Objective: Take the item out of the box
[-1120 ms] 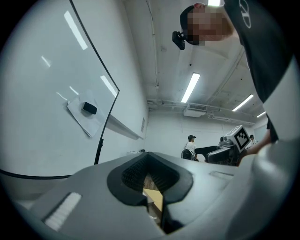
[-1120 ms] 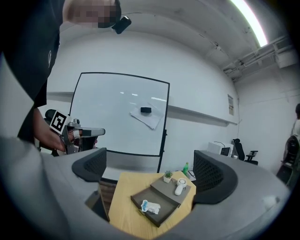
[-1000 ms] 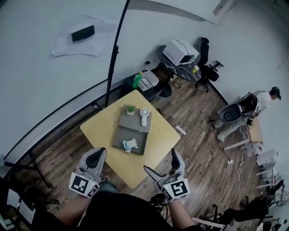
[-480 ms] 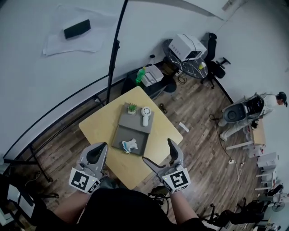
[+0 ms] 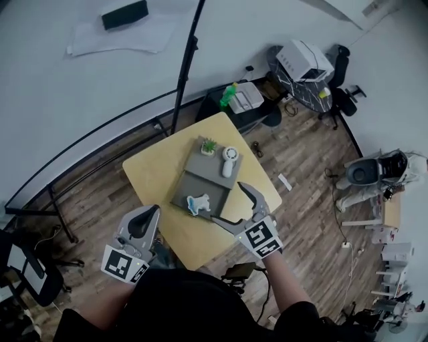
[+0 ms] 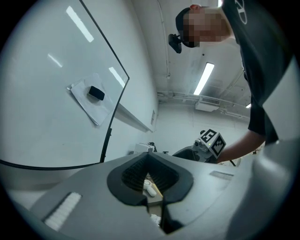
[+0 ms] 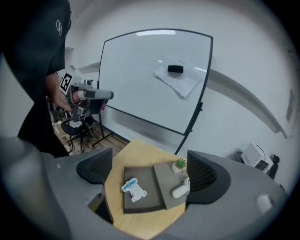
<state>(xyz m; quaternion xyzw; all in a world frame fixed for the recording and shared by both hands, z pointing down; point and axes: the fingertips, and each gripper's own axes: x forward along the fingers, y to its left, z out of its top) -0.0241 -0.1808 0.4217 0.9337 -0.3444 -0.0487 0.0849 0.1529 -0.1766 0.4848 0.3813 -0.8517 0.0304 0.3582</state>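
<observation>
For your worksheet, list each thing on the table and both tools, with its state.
Flat grey box: open, lid alongside.
Blue-and-white toy: lying inside box.
Small green potted plant: upright on lid.
White handheld fan: lying on lid.
Left tool: shut, empty.
Right tool: open, jaws just closing slightly, nothing between.

l grip (image 6: 149, 157) jaws together, empty | whiteboard (image 6: 47, 93) left w/ eraser (image 6: 96, 93) | person's arm (image 6: 240, 143) right

A little potted plant (image 5: 209, 145) sits just beside a white handheld fan (image 5: 229, 160). Black eraser (image 5: 124, 14) up on the whiteboard (image 5: 80, 100).
</observation>
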